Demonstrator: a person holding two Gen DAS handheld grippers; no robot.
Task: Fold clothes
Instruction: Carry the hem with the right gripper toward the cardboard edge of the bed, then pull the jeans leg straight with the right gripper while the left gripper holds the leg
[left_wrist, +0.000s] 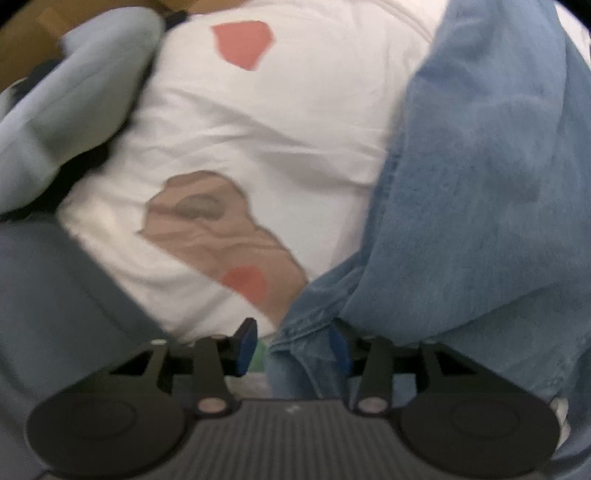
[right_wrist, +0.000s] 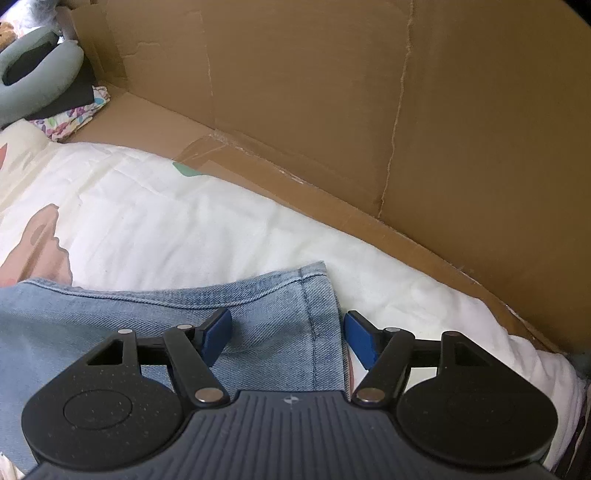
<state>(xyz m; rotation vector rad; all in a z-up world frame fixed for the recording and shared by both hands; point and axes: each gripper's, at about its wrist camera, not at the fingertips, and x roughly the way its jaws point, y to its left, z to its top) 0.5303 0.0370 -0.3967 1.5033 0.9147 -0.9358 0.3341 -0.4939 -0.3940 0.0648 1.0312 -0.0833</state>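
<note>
Item: denim garment (right_wrist: 266, 325), light blue, stitched hem and side seam visible. In the right wrist view its hemmed corner lies flat on the white quilt (right_wrist: 177, 229), directly between the two blue pads of my right gripper (right_wrist: 287, 338). The left pad (right_wrist: 218, 332) rests over the cloth; the right pad (right_wrist: 360, 341) sits just beyond the denim's right edge, over the quilt. The jaws stand wide apart and pinch nothing.

In the left wrist view the same denim (left_wrist: 480, 166) fills the right side, draped from the far edge down to the near middle, its folded hem bunched at my left gripper (left_wrist: 291, 345). The cloth covers most of the right pad (left_wrist: 338, 347); the left pad (left_wrist: 245, 343) stands clear, just left of the fabric. The gap between them looks moderate. This view is blurred, and I cannot tell whether the denim is gripped or merely hanging in front.

Underlay: white quilt with a tan patch (left_wrist: 218, 229) and red patches (left_wrist: 242, 42).

Left of the quilt: pale blue-grey cloth (left_wrist: 74, 103), bunched.

Surround: cardboard wall (right_wrist: 369, 92) along the far and right side, its base touching the quilt's edge.

Far left corner, right wrist view: grey-green neck pillow (right_wrist: 44, 70), over dark fabric and floral cloth (right_wrist: 74, 118).
</note>
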